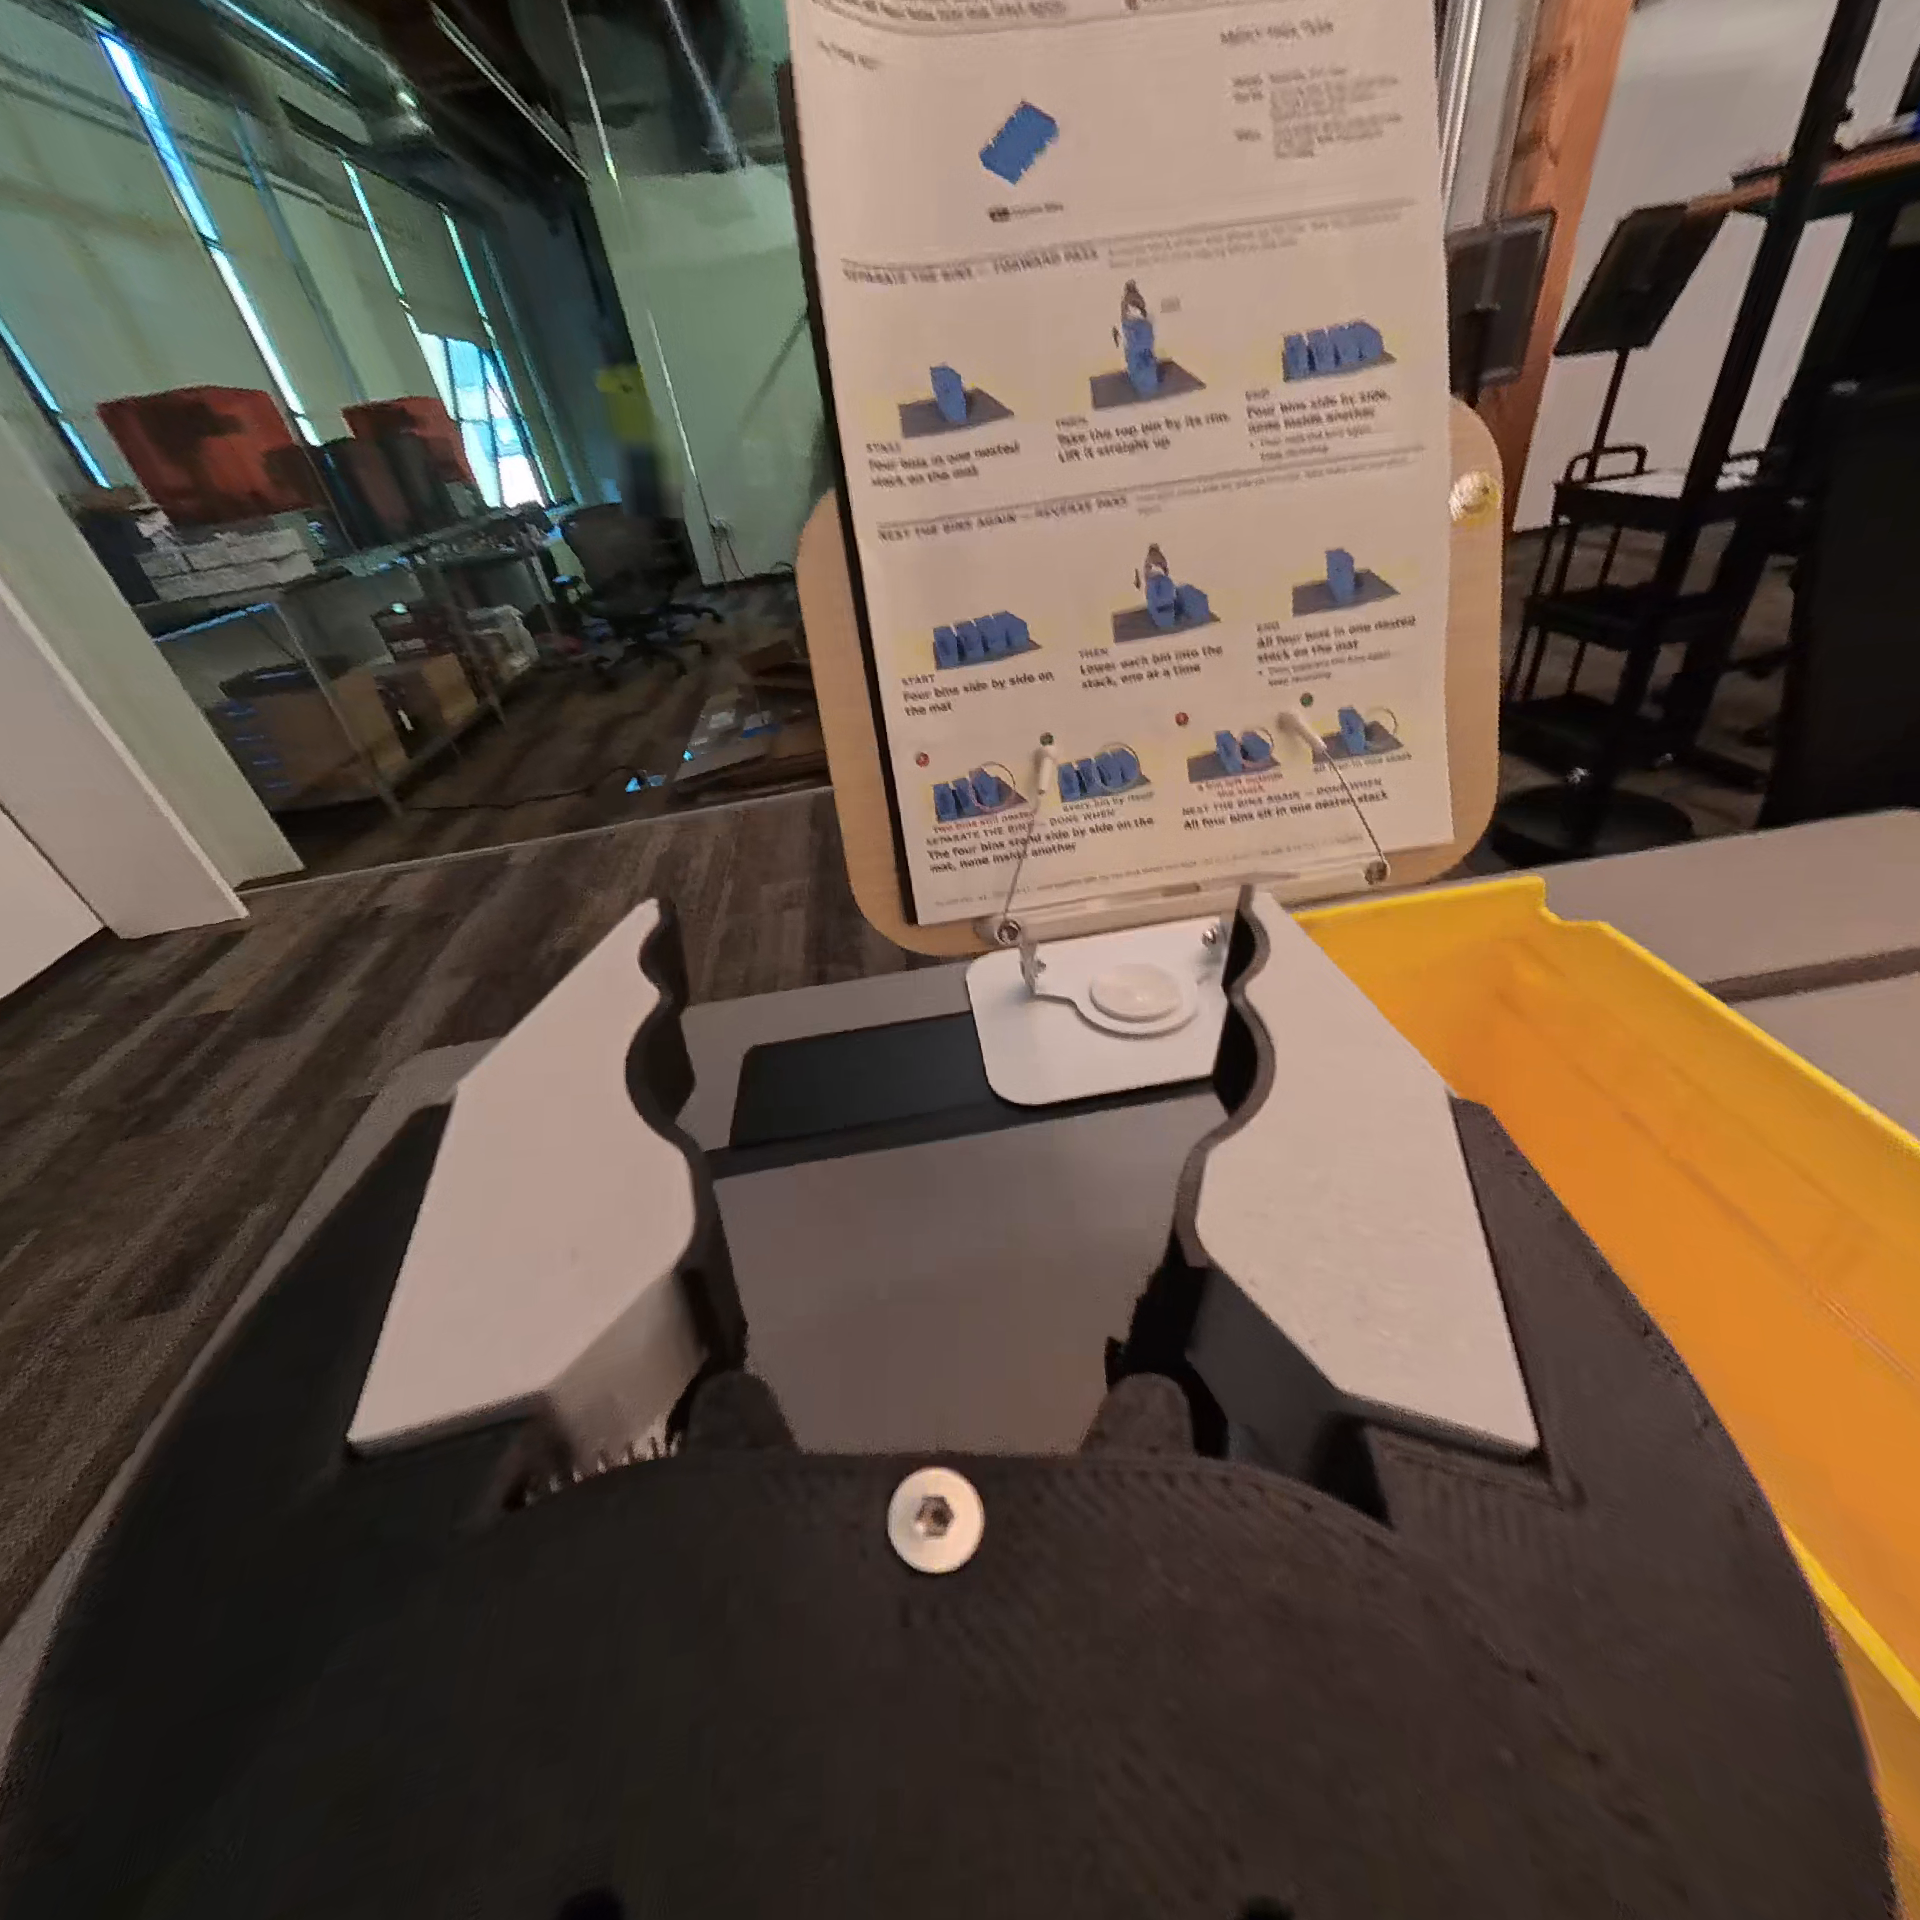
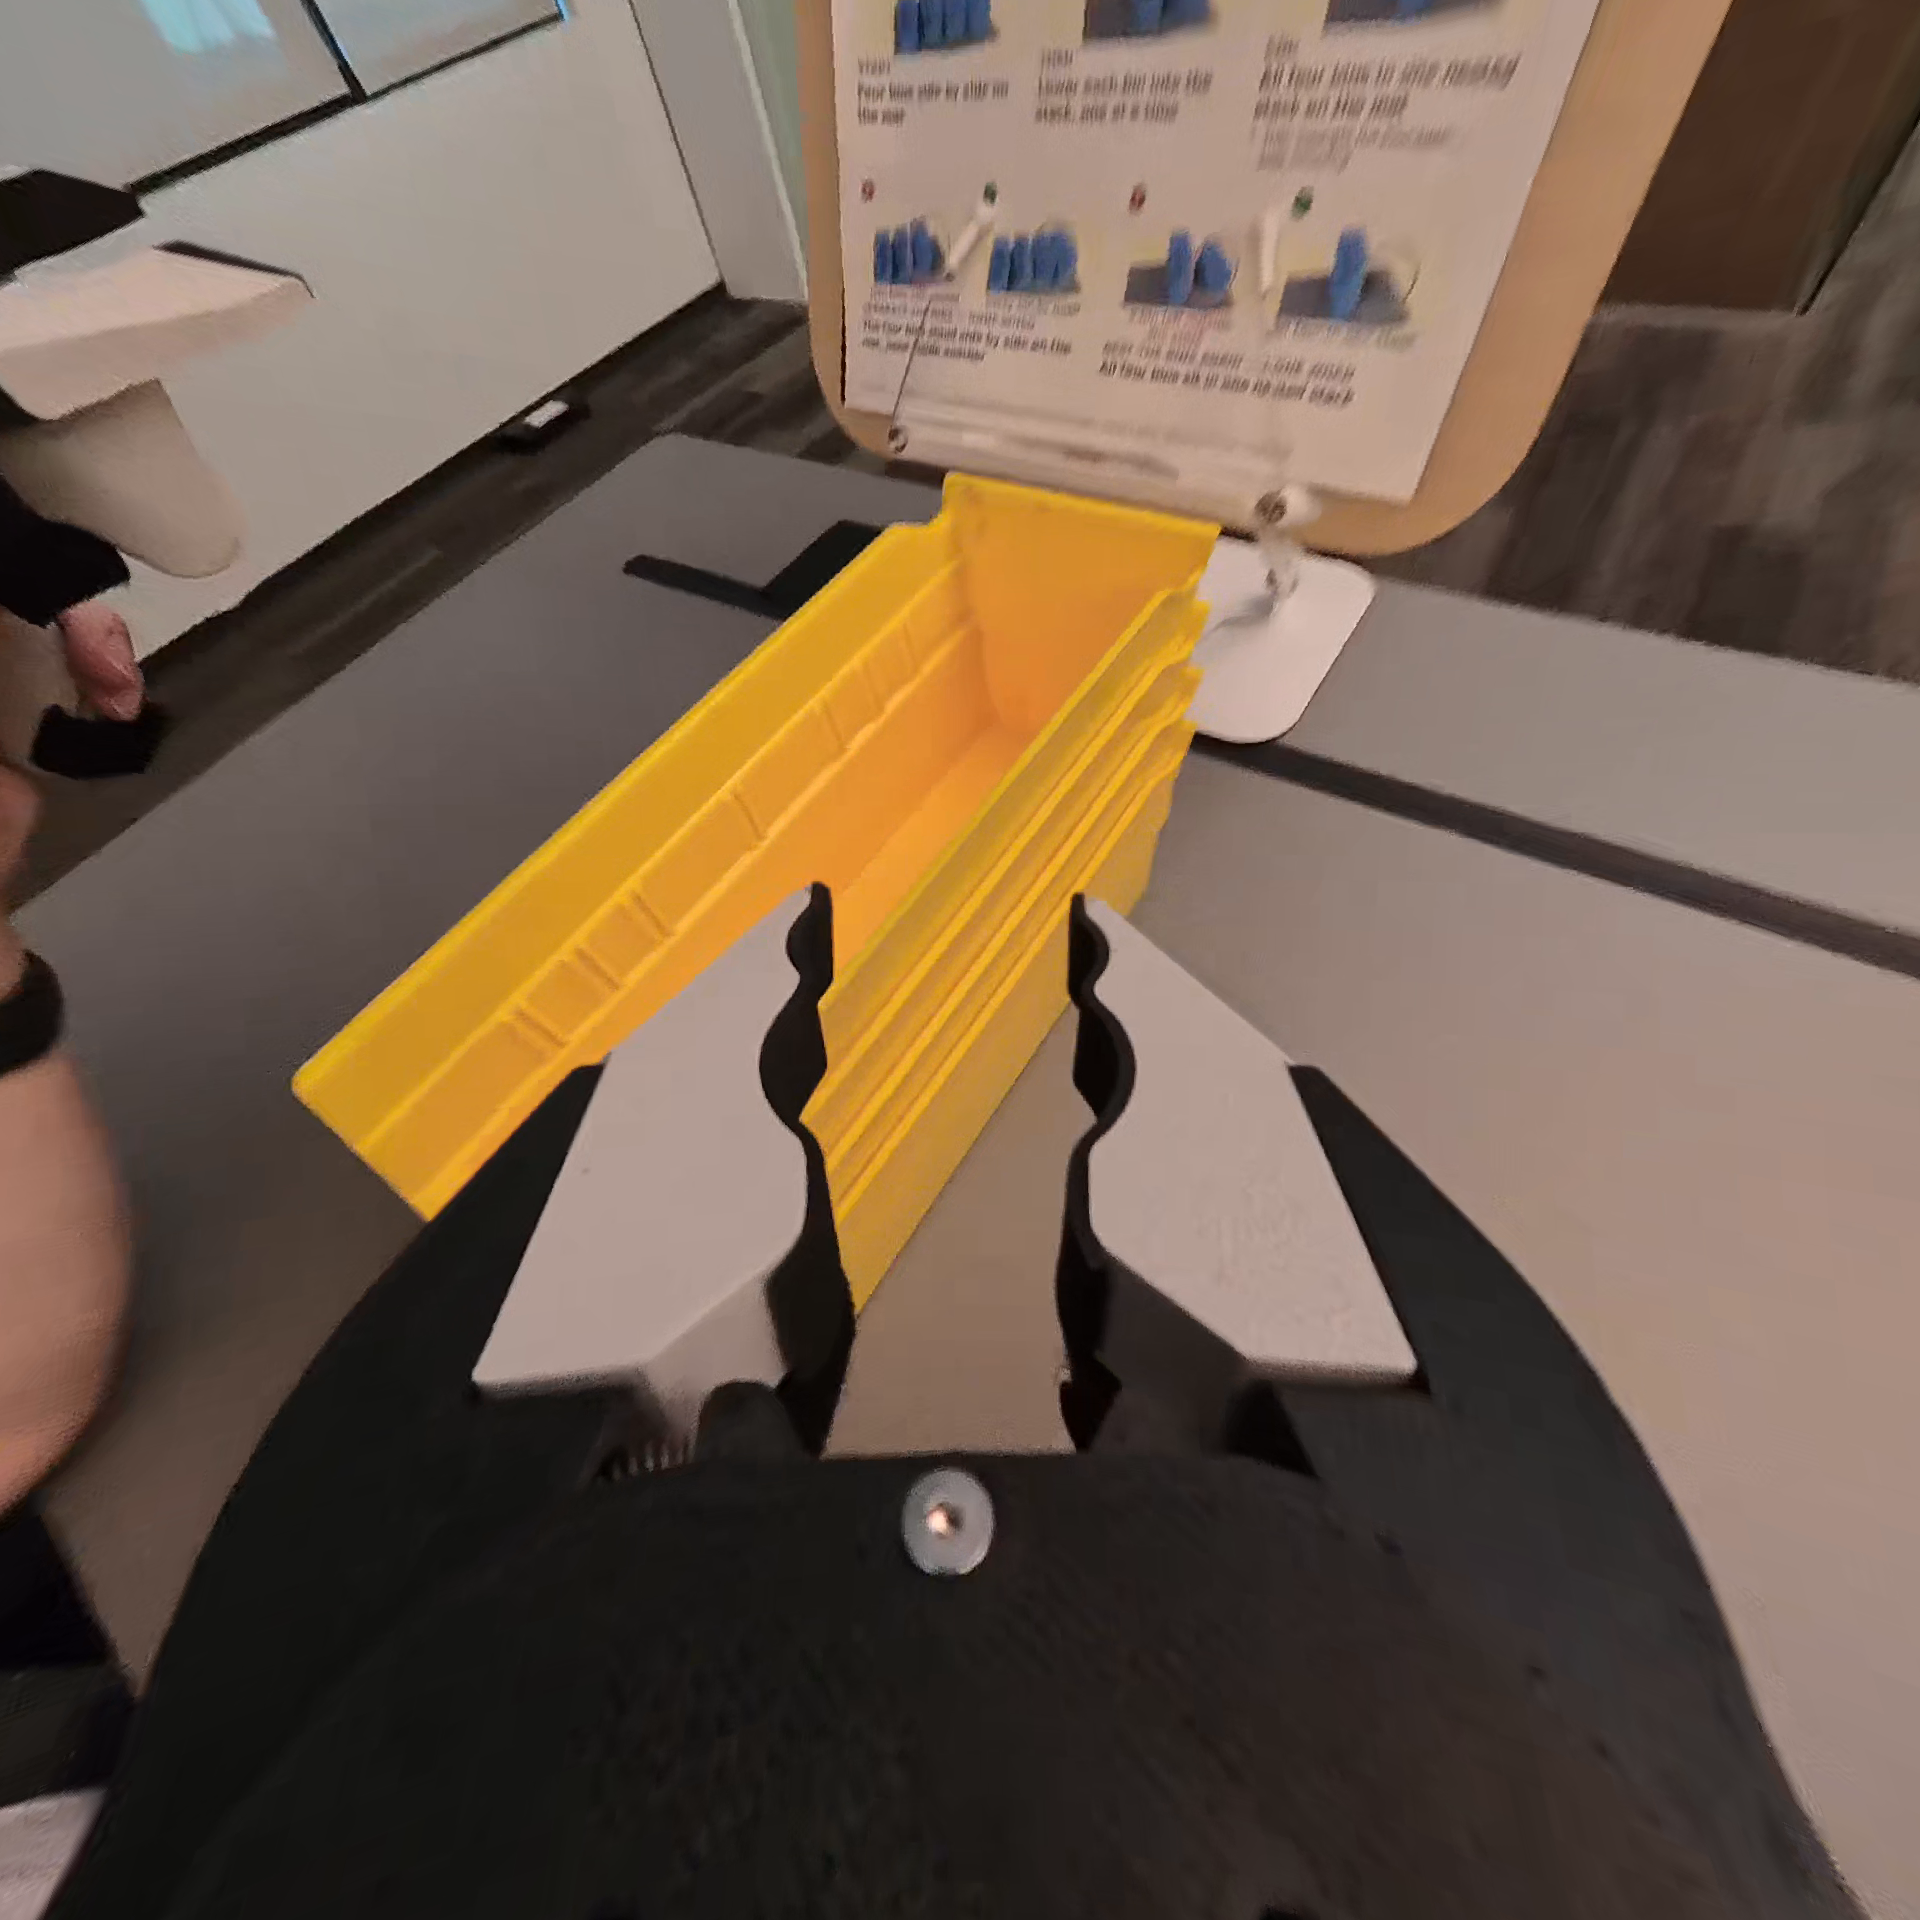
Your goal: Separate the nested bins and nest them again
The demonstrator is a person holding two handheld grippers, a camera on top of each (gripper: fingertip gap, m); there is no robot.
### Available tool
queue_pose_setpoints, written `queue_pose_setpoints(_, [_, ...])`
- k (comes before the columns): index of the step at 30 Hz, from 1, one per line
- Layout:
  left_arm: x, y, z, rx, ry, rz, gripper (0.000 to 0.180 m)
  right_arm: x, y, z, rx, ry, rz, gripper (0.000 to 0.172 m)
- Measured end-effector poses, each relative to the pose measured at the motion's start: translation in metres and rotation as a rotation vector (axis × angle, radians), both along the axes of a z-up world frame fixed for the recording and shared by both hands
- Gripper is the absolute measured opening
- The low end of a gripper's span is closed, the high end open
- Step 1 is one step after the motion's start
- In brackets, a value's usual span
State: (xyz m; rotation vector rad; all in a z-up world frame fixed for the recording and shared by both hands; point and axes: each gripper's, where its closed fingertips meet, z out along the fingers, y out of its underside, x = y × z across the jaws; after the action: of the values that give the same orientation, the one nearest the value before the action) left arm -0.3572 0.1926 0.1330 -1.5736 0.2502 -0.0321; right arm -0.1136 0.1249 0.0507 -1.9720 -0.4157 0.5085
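A stack of long yellow nested bins (image 2: 727, 831) stands on the grey table (image 2: 1455, 1091), with several rims stepped along its right side. My right gripper (image 2: 948, 909) is open and straddles the stack's right wall near its near end. The left finger (image 2: 717, 1122) is inside the top bin and the right finger (image 2: 1195, 1122) is outside. Bare table shows between the wall and the right pad. My left gripper (image 1: 956, 935) is open wide and empty over a dark mat (image 1: 883, 1070), just left of the yellow bins (image 1: 1662, 1195).
An instruction sheet on a wooden board (image 1: 1143, 468) stands on a white base (image 1: 1101, 1029) just beyond the bins; it also shows in the right wrist view (image 2: 1143, 260). A person's hand and arm (image 2: 62, 1039) are at the left edge. The table's far edge drops to a wood floor (image 1: 312, 1039).
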Motion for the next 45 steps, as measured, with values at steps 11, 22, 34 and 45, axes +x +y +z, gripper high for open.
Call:
queue_pose_setpoints(11, [0.006,-0.018,-0.005,-0.108,-0.027,-0.102,0.098,-0.013,0.028,-0.019,-0.379,-0.197,-0.095,0.048])
queue_pose_setpoints(22, [0.012,-0.044,0.008,-0.109,-0.030,-0.190,0.095,-0.021,0.037,-0.063,-0.710,-0.386,-0.246,0.041])
queue_pose_setpoints(34, [-0.017,-0.035,0.011,-0.148,-0.118,-0.205,0.094,-0.052,0.047,-0.046,-0.691,-0.292,-0.325,0.099])
queue_pose_setpoints(45, [-0.034,-0.037,0.011,-0.173,-0.181,-0.219,0.094,-0.068,0.042,-0.064,-0.901,-0.515,-0.451,0.135])
